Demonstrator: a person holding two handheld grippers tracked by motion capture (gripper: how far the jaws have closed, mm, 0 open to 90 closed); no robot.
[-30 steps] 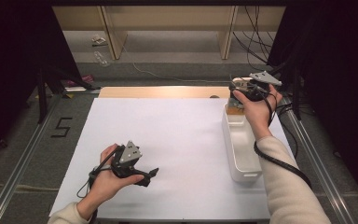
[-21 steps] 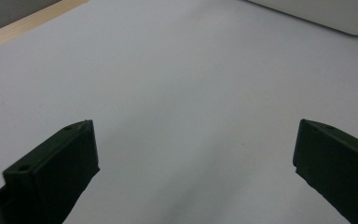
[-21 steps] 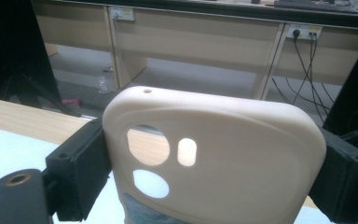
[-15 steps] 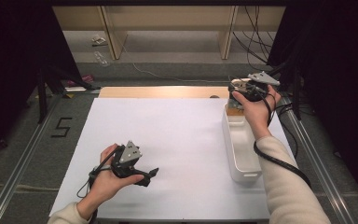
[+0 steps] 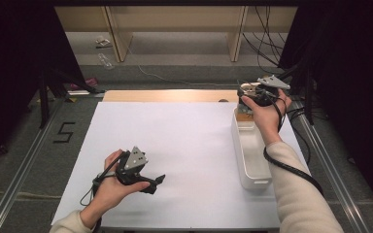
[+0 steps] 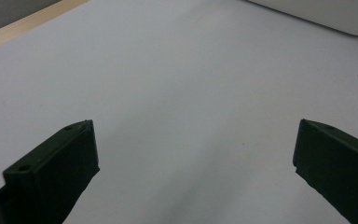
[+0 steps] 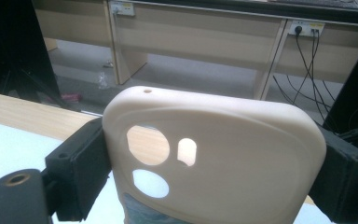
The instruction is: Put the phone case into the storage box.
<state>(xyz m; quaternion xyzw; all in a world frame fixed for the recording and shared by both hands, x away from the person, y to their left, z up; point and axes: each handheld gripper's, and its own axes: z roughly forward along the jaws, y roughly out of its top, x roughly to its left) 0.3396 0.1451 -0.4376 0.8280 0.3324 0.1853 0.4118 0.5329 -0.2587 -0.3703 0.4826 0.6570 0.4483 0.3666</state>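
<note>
Right gripper view shows the right gripper (image 7: 205, 163) clamped across a cream phone case (image 7: 214, 158), held above the far end of the white tray (image 5: 252, 179). Gripped only by its smooth edges, the case could slip and drop outside the tray. The left gripper (image 6: 193, 163) rests wide open and empty over the bare surface (image 5: 184, 145), leaving ample room.

Left gripper (image 5: 148, 182): held low in the left hand (image 5: 109, 187), jaws wide apart with nothing between them.
Right gripper (image 5: 247, 92): raised in the right hand (image 5: 267, 114), jaws clamped on something pale between them.
</note>
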